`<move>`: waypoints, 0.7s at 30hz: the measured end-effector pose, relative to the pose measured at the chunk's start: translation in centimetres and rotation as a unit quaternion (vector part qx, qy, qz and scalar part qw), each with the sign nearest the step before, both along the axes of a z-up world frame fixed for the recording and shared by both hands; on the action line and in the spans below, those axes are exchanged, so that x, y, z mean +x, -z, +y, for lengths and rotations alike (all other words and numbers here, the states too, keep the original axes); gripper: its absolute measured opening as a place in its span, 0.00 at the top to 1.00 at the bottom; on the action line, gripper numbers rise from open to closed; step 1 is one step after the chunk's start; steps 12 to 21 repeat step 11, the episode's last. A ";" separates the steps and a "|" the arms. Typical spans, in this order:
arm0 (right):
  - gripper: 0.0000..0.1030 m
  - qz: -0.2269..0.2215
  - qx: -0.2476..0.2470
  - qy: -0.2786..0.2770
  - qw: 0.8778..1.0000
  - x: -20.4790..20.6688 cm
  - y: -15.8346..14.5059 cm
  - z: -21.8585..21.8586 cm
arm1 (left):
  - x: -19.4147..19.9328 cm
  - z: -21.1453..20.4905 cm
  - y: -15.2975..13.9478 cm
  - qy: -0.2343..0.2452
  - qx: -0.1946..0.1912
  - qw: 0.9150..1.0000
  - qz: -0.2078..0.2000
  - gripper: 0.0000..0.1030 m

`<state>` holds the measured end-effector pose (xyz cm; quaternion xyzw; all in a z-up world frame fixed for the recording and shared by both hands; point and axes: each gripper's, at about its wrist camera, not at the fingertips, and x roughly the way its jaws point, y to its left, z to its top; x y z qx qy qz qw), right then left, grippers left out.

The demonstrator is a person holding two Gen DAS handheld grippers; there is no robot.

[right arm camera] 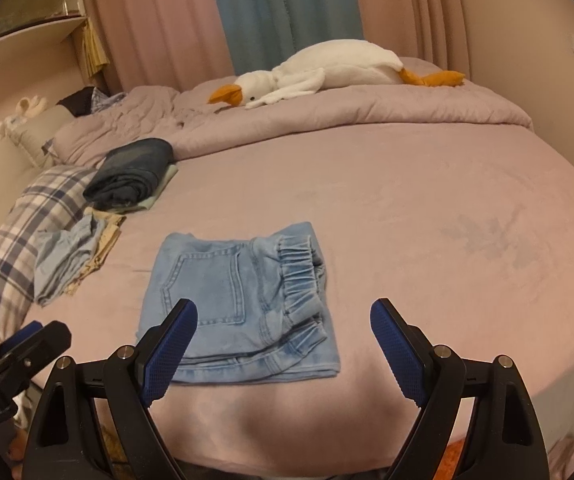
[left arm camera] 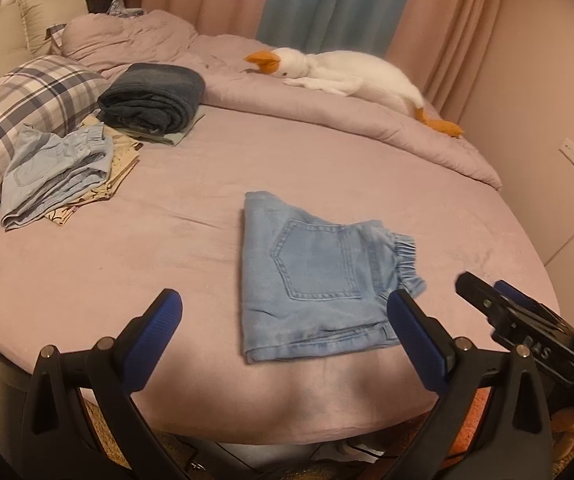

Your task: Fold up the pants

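Light blue denim pants (left arm camera: pixel 311 280) (right arm camera: pixel 239 304) lie folded into a flat rectangle on the pink bed, back pocket up, elastic waistband toward the right. My left gripper (left arm camera: pixel 285 306) stands open above the bed's near edge, its right pad over the pants' lower right corner, nothing pressed between its pads. My right gripper (right arm camera: pixel 283 316) is open too, hovering just in front of the pants, its left pad overlapping their lower left part. The right gripper also shows at the right of the left wrist view (left arm camera: pixel 487 292); the left gripper (right arm camera: pixel 35 332) shows at the lower left of the right wrist view.
A pile of folded clothes (left arm camera: pixel 59 176) and dark folded jeans (left arm camera: pixel 155 96) sit at the left by a plaid pillow (left arm camera: pixel 19 108). A white plush goose (left arm camera: pixel 347 72) lies on the rumpled duvet (left arm camera: pixel 327 120) at the back. Curtains hang behind; a wall stands at right.
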<state>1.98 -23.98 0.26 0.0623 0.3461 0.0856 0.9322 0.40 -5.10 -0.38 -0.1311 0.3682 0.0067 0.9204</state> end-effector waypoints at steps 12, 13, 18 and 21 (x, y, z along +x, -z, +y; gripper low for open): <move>0.15 0.010 -0.029 -0.020 0.999 1.6 -0.7 0.7 | 1.8 0.7 0.4 0.000 0.003 1.000 0.014 0.01; 0.15 0.010 -0.029 -0.020 0.999 1.6 -0.7 0.7 | 1.8 0.7 0.4 0.000 0.003 1.000 0.014 0.01; 0.15 0.010 -0.029 -0.020 0.999 1.6 -0.7 0.7 | 1.8 0.7 0.4 0.000 0.003 1.000 0.014 0.01; 0.15 0.010 -0.029 -0.020 0.999 1.6 -0.7 0.7 | 1.8 0.7 0.4 0.000 0.003 1.000 0.014 0.01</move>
